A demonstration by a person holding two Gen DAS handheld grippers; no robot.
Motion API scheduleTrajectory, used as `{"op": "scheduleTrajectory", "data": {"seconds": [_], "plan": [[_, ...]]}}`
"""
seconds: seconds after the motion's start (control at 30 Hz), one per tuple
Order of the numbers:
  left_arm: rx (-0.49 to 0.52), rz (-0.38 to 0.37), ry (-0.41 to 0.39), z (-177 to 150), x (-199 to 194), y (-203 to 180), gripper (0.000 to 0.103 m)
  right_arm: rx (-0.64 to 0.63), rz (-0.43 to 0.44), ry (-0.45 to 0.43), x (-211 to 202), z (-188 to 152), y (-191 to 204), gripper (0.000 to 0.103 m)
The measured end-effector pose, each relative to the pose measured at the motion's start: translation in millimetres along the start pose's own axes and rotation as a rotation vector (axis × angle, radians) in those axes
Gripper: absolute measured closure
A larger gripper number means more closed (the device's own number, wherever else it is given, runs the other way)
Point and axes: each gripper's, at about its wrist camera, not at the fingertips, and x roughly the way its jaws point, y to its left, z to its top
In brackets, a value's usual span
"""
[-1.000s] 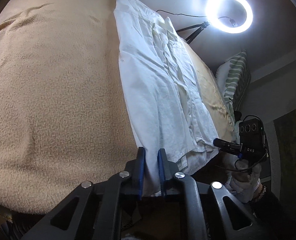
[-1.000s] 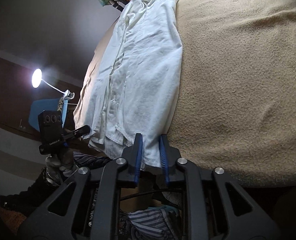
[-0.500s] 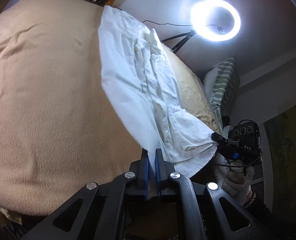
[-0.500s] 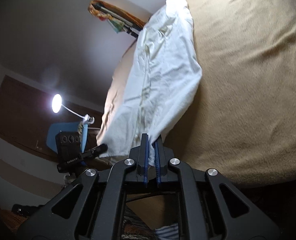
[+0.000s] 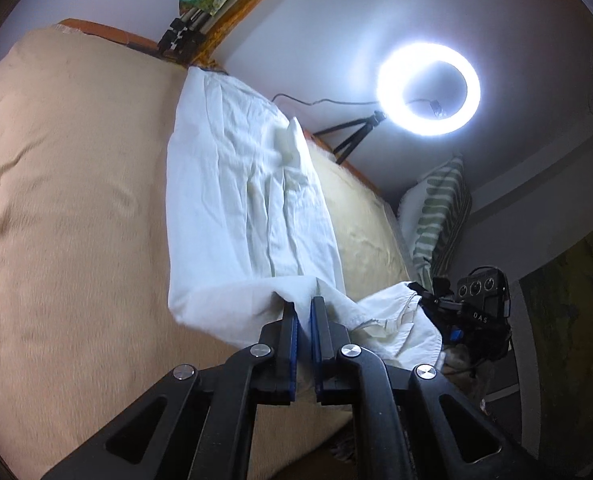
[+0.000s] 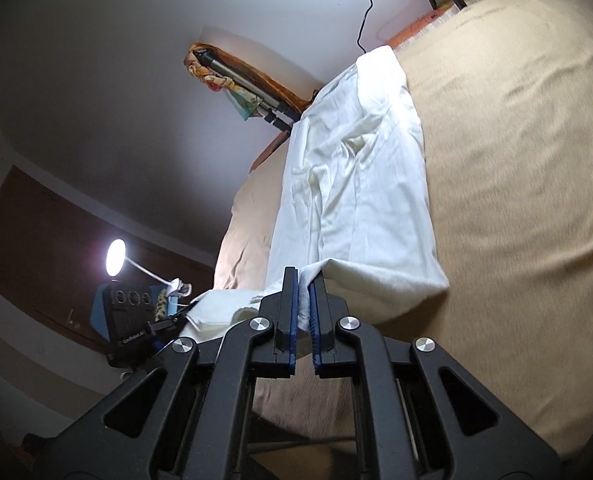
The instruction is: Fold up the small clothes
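Both grippers, left gripper (image 5: pixel 303 308) and right gripper (image 6: pixel 303 280), had clamped narrowly on the near hem of the white garment (image 5: pixel 248 200) and lifted it off the tan blanket (image 5: pixel 68 200) (the far end still lay flat), so the lengthwise fold looked begun.

Both wrist views look close along their fingers, sharing the white garment (image 5: pixel 248 208) on the bed (image 6: pixel 516 200).

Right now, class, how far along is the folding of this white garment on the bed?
Done: the white garment lies as a long narrow strip on the tan blanket. In hand: the left claw and right claw each pinch its near hem, raised off the bed. Left: carry that end over, lay it down, release.
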Motion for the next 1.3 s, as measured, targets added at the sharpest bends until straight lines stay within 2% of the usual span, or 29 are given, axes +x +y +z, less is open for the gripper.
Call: {"op": "scheduleTrajectory", "data": {"seconds": [0.33, 0.57, 0.67, 0.73, 0.77, 0.8, 0.87, 0.9, 0.93, 0.97, 1.0, 1.1, 1.2, 1.3], "plan": [[-0.041, 0.081, -0.013, 56, 38, 22, 0.101, 0.045, -0.079, -0.016, 45, 52, -25, 0.096], [-0.117, 0.112, -0.012, 73, 58, 48, 0.1, 0.102, -0.113, -0.009, 70, 72, -46, 0.096], [-0.115, 0.128, -0.021, 77, 60, 52, 0.1, 0.078, -0.124, -0.013, 75, 77, -47, 0.096], [-0.103, 0.135, -0.023, 80, 61, 51, 0.094, 0.07, -0.134, -0.013, 77, 77, -46, 0.096], [-0.107, 0.137, -0.027, 81, 61, 51, 0.085, 0.071, -0.137, -0.014, 78, 77, -47, 0.096], [-0.116, 0.137, -0.031, 82, 61, 51, 0.071, 0.072, -0.138, -0.013, 78, 77, -49, 0.094], [-0.126, 0.143, -0.063, 84, 56, 52, 0.058, 0.084, -0.155, -0.007, 78, 77, -52, 0.093], [-0.123, 0.152, -0.081, 86, 53, 51, 0.048, 0.094, -0.147, 0.004, 78, 78, -54, 0.086], [-0.125, 0.159, -0.098, 88, 48, 50, 0.043, 0.101, -0.14, 0.002, 76, 79, -55, 0.072], [-0.127, 0.158, -0.112, 90, 44, 50, 0.035, 0.099, -0.141, -0.019, 71, 79, -55, 0.065], [-0.124, 0.158, -0.125, 91, 41, 50, 0.035, 0.087, -0.155, -0.038, 66, 79, -53, 0.062], [-0.081, 0.194, -0.127, 89, 38, 48, 0.037, 0.048, -0.19, -0.047, 56, 80, -49, 0.062], [-0.044, 0.23, -0.093, 83, 44, 51, 0.045, 0.009, -0.234, -0.014, 55, 75, -47, 0.062], [-0.042, 0.228, -0.058, 79, 55, 55, 0.052, -0.057, -0.286, 0.029, 63, 67, -43, 0.062]]}}
